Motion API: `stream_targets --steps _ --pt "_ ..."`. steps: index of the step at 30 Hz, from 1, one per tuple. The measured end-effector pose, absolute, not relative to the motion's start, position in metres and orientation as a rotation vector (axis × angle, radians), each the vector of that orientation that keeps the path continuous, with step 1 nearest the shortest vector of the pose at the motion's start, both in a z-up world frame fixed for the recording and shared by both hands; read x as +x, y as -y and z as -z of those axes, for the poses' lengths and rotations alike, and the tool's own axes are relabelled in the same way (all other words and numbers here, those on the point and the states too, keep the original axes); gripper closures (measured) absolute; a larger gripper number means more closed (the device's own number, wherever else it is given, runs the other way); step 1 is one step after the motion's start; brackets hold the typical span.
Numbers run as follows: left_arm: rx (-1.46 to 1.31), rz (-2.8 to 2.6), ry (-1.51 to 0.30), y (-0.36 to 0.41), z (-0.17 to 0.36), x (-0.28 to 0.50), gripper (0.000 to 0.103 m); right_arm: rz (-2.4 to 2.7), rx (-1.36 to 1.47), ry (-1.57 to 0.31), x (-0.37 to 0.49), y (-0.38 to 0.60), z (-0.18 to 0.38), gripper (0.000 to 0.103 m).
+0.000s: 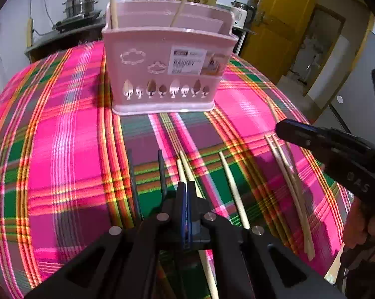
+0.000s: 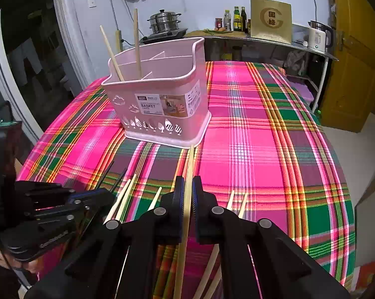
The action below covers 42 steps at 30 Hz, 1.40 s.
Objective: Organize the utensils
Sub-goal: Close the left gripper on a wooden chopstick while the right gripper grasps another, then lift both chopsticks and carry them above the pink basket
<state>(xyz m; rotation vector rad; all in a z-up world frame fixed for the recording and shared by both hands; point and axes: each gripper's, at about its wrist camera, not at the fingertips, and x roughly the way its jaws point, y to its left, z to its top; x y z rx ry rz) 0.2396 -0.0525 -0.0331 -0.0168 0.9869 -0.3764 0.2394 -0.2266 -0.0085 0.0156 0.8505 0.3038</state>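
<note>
So the pink plastic utensil basket (image 2: 160,104) sits toward the far side of the desk (image 2: 262,149), which is covered in a loud pink/green plaid cloth (image 1: 62,149). From the right wrist view the basket is at about 11 o'clock from the right tool (image 2: 186,191), from the left wrist view it's pretty much dead ahead at 12. It's got dividers inside and two pale wooden chopsticks (image 2: 137,44) already standing in the near-left compartment, leaning apart from each other.

Right tool is pinching one pale wooden chopstick (image 2: 189,169) between its blue pads; the stick runs straight out toward 12 o'clock, its tip ending just short of the basket's base. In the left view that stick looks raised off the cloth, with the right tool at about 3 o'clock.

Left tool (image 1: 186,194) has its fingers pressed together. A pale chopstick (image 1: 185,167) pokes out right at the tips, but I honestly can't tell if it's pinched or just lying under them.

The rest are lying loose on the cloth near the front edge: two dark chopsticks (image 1: 160,172) at 11 o'clock of the left tool, one pale chopstick (image 1: 233,189) at 1 o'clock, and a pale pair (image 1: 287,182) further right at 2 o'clock
</note>
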Motion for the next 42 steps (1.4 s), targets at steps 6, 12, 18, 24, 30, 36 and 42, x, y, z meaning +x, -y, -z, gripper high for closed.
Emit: stream_targets --steps 6,12,18,24,30,36,42 --pt "-0.006 0.374 -1.016 0.059 0.041 0.242 0.097 -0.308 0.015 -0.845 0.239 0.228 0.008 0.097" --pt "0.024 0.347 -1.019 0.061 0.042 0.243 0.093 -0.306 0.026 -0.848 0.239 0.233 0.01 0.097" --pt "0.115 0.334 -1.005 0.076 0.041 0.241 0.084 -0.308 0.025 -0.848 0.239 0.233 0.01 0.097" --pt "0.122 0.327 -1.009 0.077 0.04 0.243 0.096 -0.316 0.024 -0.836 0.237 0.233 0.006 0.097" --pt "0.062 0.348 -0.934 0.065 0.009 0.237 0.096 -0.329 0.025 -0.803 0.231 0.232 -0.008 0.097" --pt "0.007 0.381 -0.808 0.05 -0.043 0.226 0.097 -0.345 0.032 -0.753 0.224 0.232 -0.027 0.097" --pt "-0.021 0.4 -0.729 0.038 -0.077 0.217 0.097 -0.361 0.034 -0.698 0.215 0.231 -0.051 0.097"
